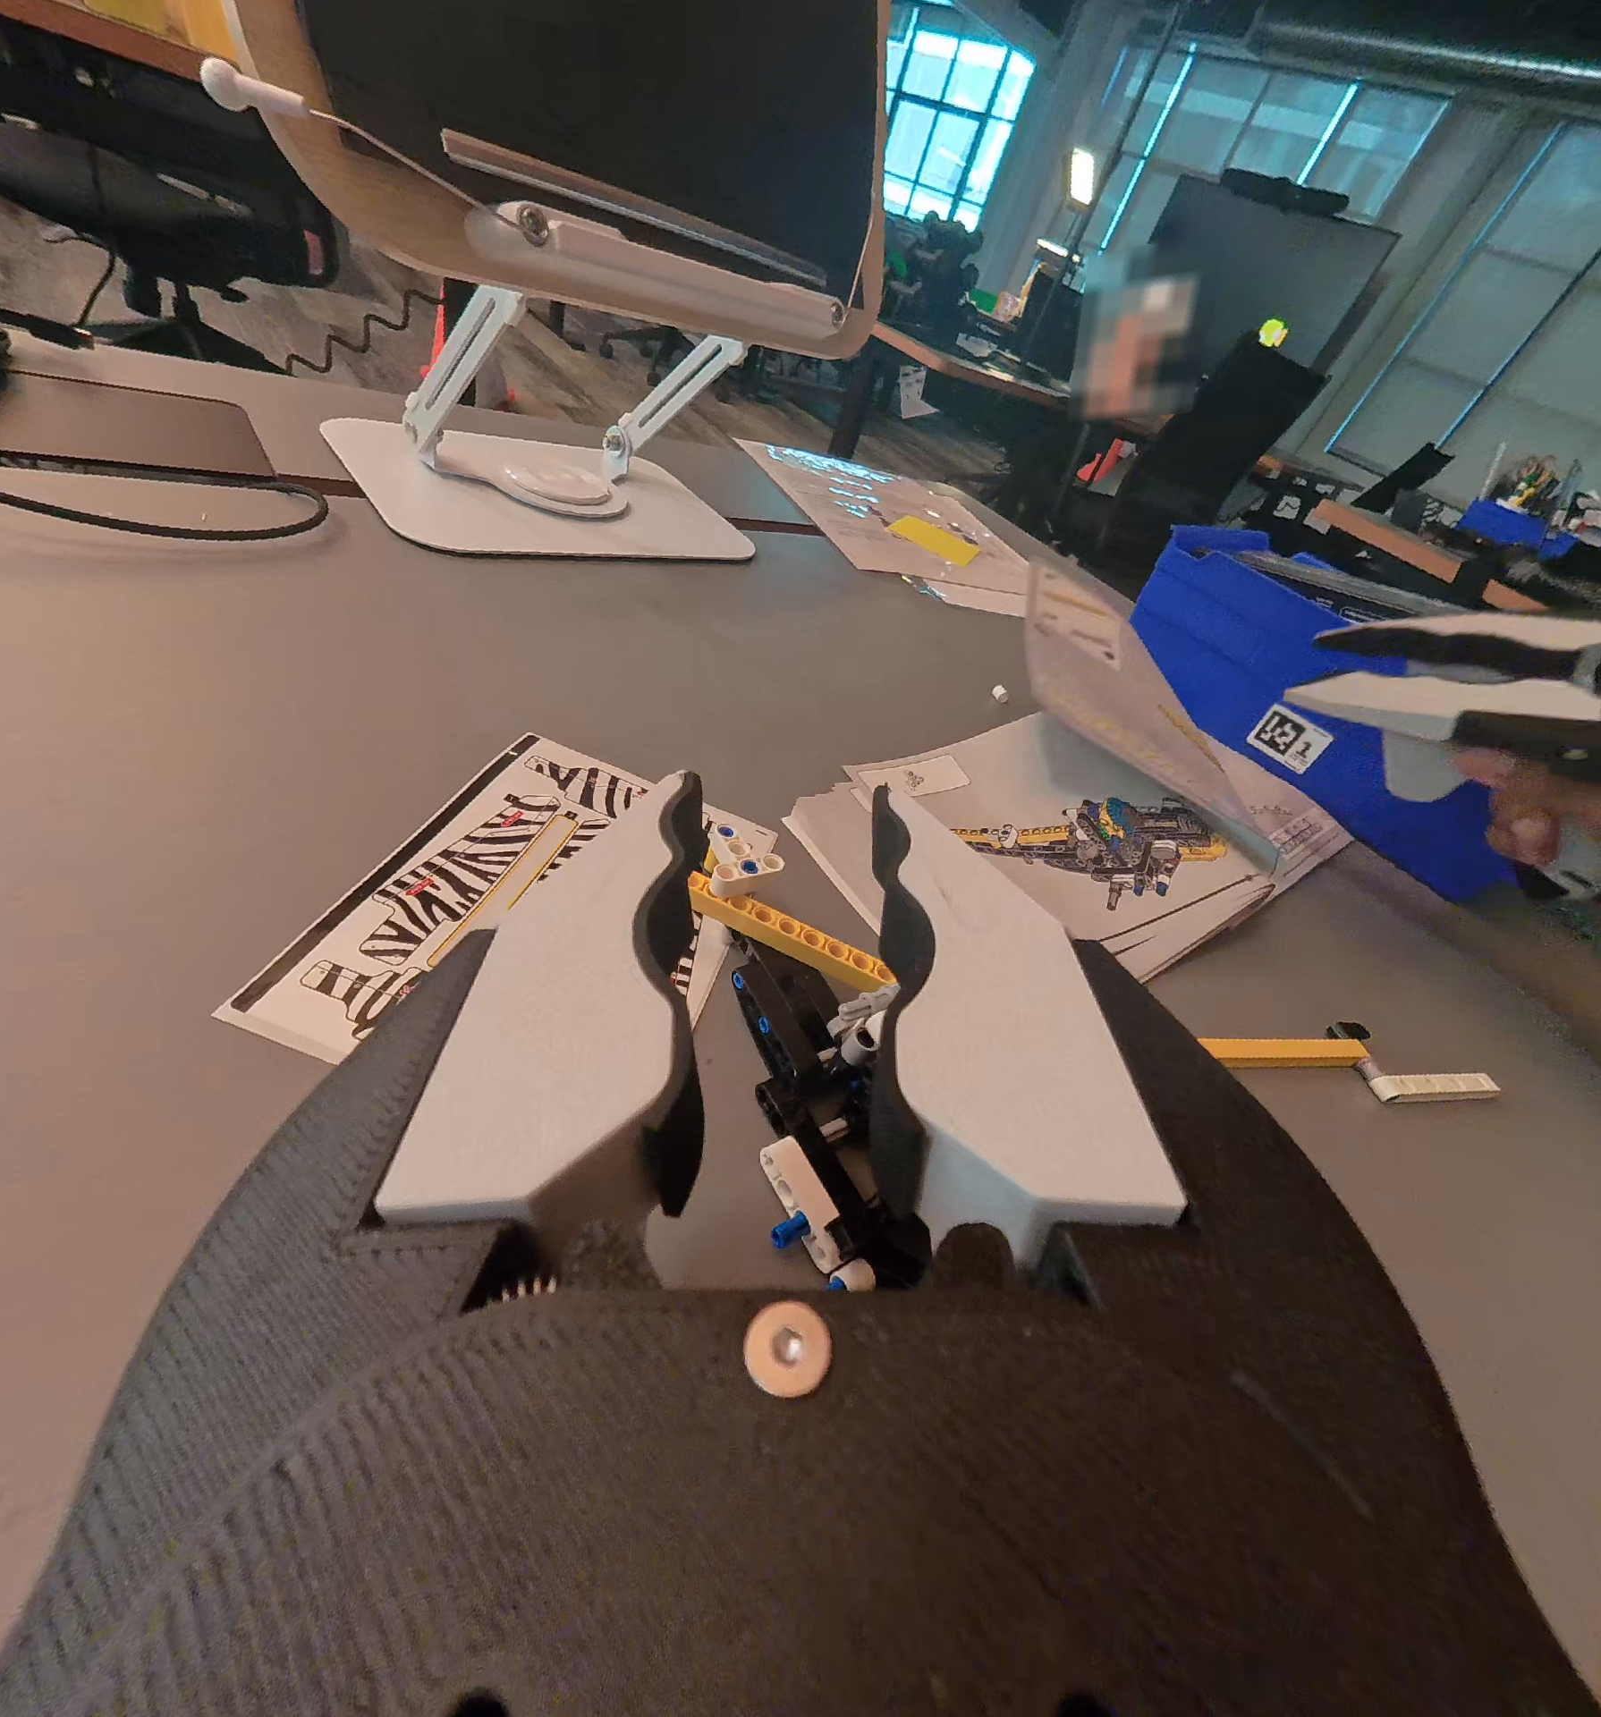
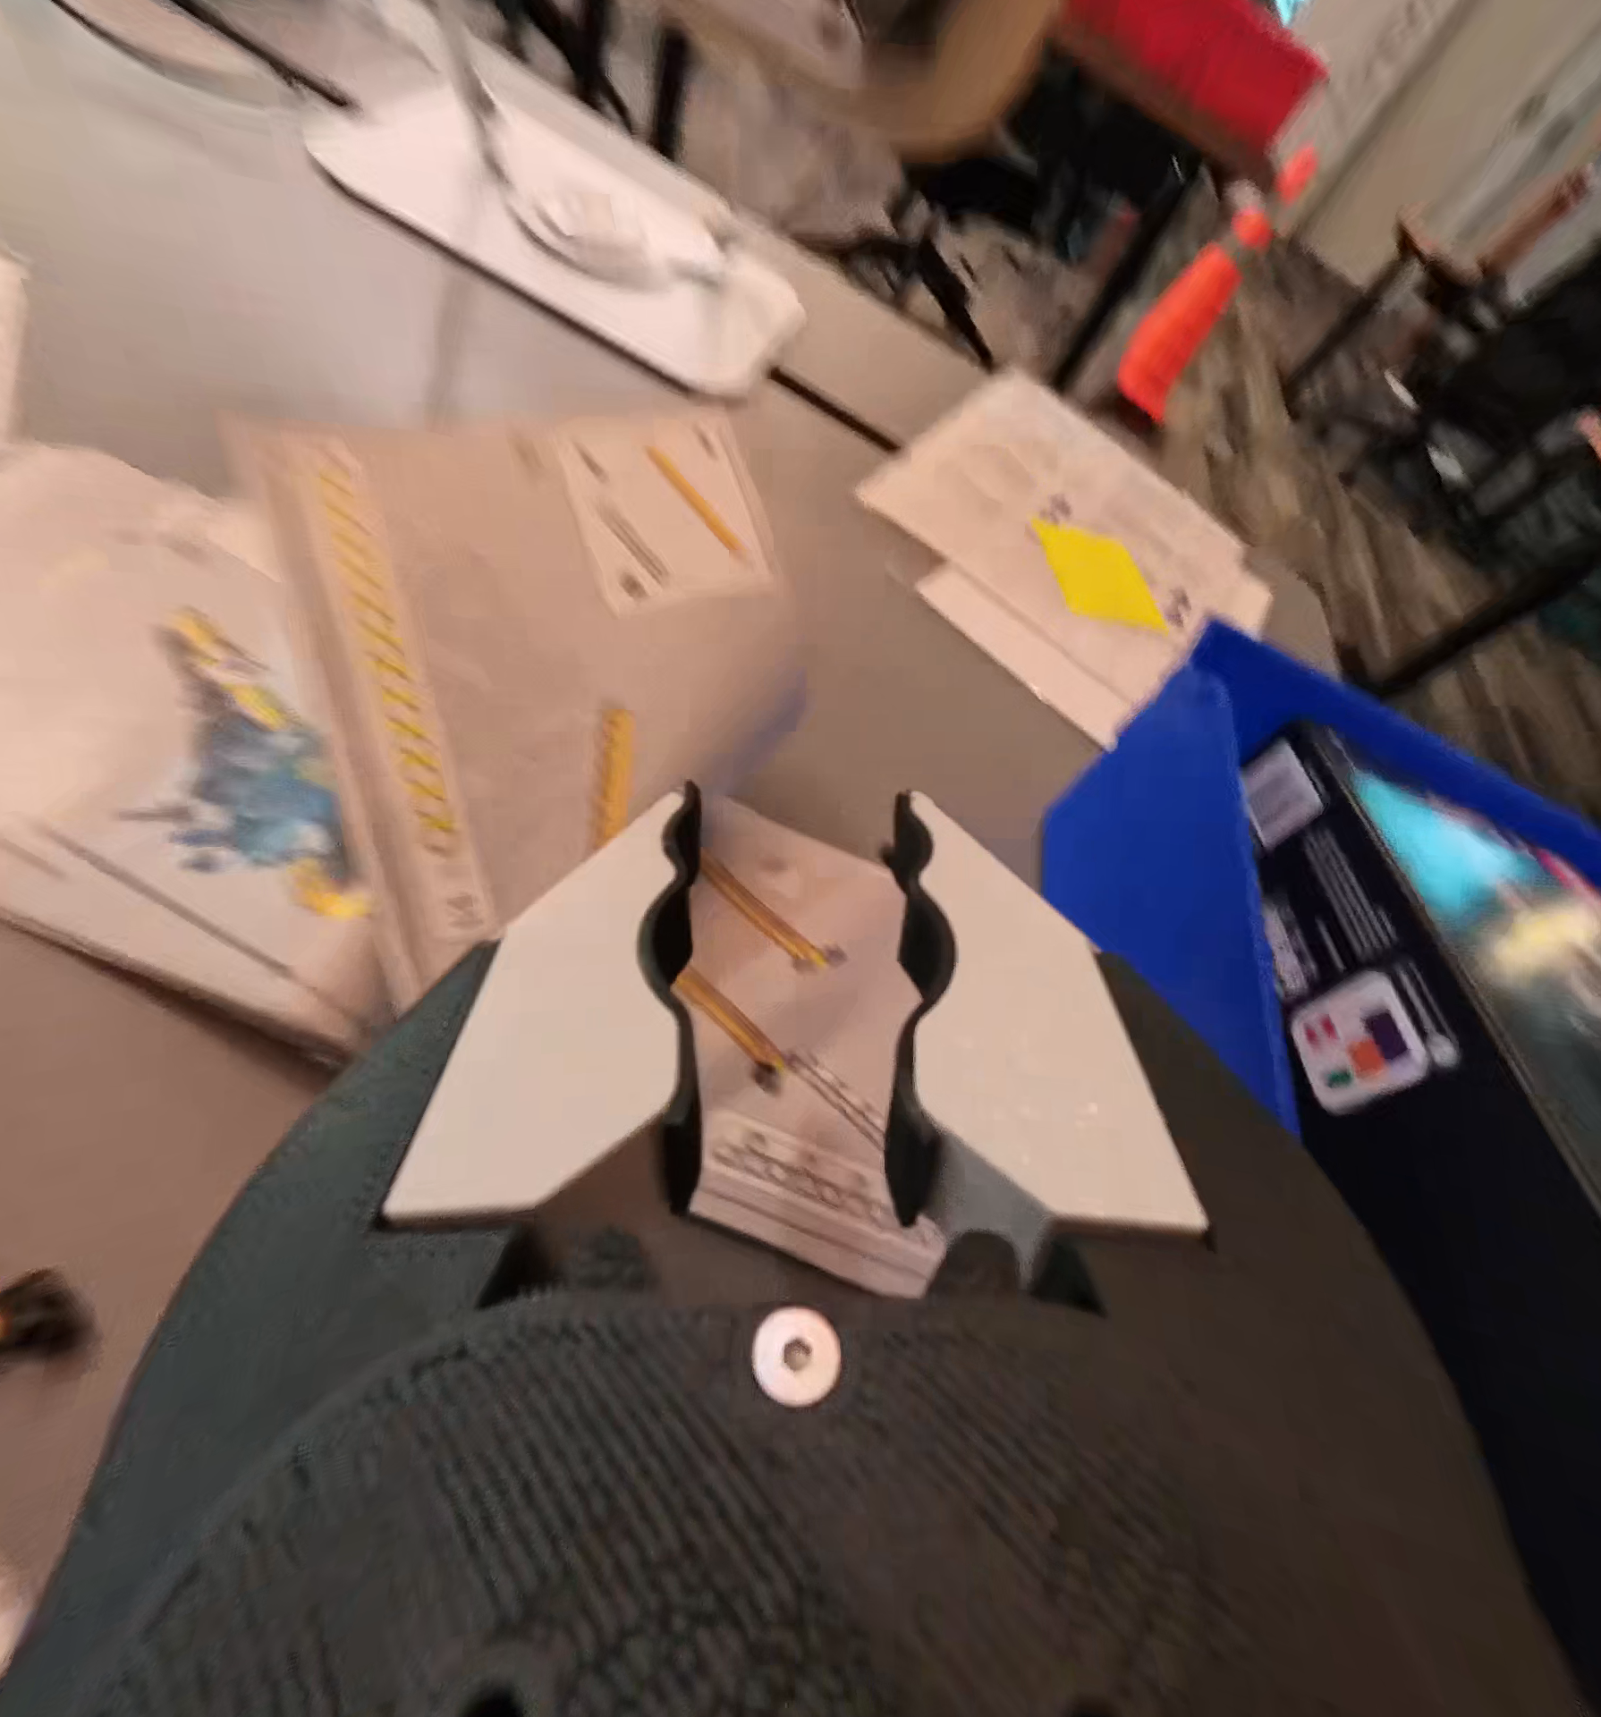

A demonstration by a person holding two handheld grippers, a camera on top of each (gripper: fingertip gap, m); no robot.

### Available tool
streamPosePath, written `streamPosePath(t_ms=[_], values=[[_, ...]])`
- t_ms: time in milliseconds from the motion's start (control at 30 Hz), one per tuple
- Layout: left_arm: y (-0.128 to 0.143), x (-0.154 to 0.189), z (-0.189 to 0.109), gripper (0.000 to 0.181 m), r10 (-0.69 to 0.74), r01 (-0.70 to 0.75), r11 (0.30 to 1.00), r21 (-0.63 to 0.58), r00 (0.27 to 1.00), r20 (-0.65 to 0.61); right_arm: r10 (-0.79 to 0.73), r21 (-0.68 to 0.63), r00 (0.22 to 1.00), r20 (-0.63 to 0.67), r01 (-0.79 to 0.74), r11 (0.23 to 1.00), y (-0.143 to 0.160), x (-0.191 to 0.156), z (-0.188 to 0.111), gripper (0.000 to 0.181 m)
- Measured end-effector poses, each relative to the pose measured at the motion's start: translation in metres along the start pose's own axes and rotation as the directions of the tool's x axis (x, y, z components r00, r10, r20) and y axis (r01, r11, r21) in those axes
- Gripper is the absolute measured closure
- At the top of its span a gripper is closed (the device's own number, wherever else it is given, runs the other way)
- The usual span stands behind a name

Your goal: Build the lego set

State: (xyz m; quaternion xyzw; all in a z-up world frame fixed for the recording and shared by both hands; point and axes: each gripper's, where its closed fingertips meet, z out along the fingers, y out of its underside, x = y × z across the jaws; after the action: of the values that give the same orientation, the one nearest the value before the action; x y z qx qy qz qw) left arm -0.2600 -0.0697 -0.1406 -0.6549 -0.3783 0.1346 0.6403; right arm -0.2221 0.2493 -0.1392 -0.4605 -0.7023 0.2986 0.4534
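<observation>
My left gripper [image 1: 783, 818] is open and low over the grey table. Between its fingers lies a partly built Lego assembly [image 1: 806, 1050]: a black beam with blue pins, a yellow beam [image 1: 787, 929] across its far end, and white connectors [image 1: 741, 859]. The black beam lies close to the right finger; neither finger clamps it. My right gripper [image 2: 797, 808] is open over the open instruction booklet [image 2: 174, 743], with a lifted page [image 2: 806, 1068] between its fingers. In the left wrist view it [image 1: 1303, 669] hovers at the right, beside the curling page [image 1: 1113, 715].
A zebra-striped sticker sheet [image 1: 425, 892] lies left of the assembly. A loose yellow beam with a tan piece [image 1: 1289, 1052] lies to the right. A blue bin [image 1: 1243, 650] holding a dark box [image 2: 1429, 929] stands at the right. A white monitor stand [image 1: 537, 502] and papers [image 1: 927, 539] are behind. Across from one pair of fingers to the other is roughly 35 cm.
</observation>
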Motion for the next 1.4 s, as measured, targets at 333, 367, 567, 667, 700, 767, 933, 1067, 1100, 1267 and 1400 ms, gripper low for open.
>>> streamPosePath(t_ms=[333,367,567,667,700,767,933,1067,1100,1267,1400], values=[[0.001,0.001,0.000,0.147,0.007,-0.007,1.000,-0.004,1.000,0.000,-0.186,-0.084,0.979,0.081,0.192,0.978,0.019,-0.074,0.029,0.121],[0.000,0.001,0.000,0.147,0.005,-0.005,1.000,-0.002,1.000,0.001,-0.174,-0.078,0.983,0.058,0.178,0.981,0.018,-0.068,0.028,0.124],[0.000,0.000,0.000,0.147,-0.001,0.001,1.000,-0.001,1.000,-0.001,-0.098,-0.091,0.994,-0.037,0.095,0.991,0.024,-0.028,0.024,0.138],[0.000,0.001,0.000,0.147,-0.001,0.001,1.000,-0.001,1.000,-0.002,-0.085,-0.119,0.996,-0.035,0.080,0.990,0.033,-0.022,0.026,0.136],[0.001,0.001,0.000,0.147,-0.001,0.001,1.000,-0.003,1.000,-0.002,-0.076,-0.112,0.997,-0.025,0.072,0.991,0.032,-0.023,0.026,0.137],[0.001,0.001,0.001,0.147,0.002,-0.002,1.000,-0.005,1.000,-0.001,-0.079,-0.112,0.997,-0.015,0.077,0.991,0.031,-0.025,0.025,0.137],[0.000,0.001,0.000,0.147,-0.003,0.003,1.000,-0.002,1.000,-0.002,-0.135,-0.165,0.990,-0.037,0.127,0.978,0.045,-0.023,0.030,0.138],[0.000,0.000,0.000,0.147,-0.004,0.004,1.000,0.000,1.000,-0.002,-0.148,-0.201,0.986,-0.083,0.129,0.971,0.054,-0.008,0.030,0.141],[0.000,0.000,0.000,0.147,-0.005,0.005,1.000,0.000,1.000,-0.002,-0.152,-0.213,0.983,-0.103,0.127,0.969,0.056,-0.002,0.030,0.141],[0.000,0.000,-0.001,0.146,-0.005,0.005,1.000,0.001,1.000,-0.001,-0.085,-0.177,0.989,-0.125,0.063,0.982,0.054,0.012,0.025,0.142],[0.000,0.000,0.000,0.146,-0.006,0.006,1.000,0.001,1.000,-0.001,0.032,0.068,0.999,0.043,-0.035,0.997,-0.001,-0.014,0.008,0.134]])
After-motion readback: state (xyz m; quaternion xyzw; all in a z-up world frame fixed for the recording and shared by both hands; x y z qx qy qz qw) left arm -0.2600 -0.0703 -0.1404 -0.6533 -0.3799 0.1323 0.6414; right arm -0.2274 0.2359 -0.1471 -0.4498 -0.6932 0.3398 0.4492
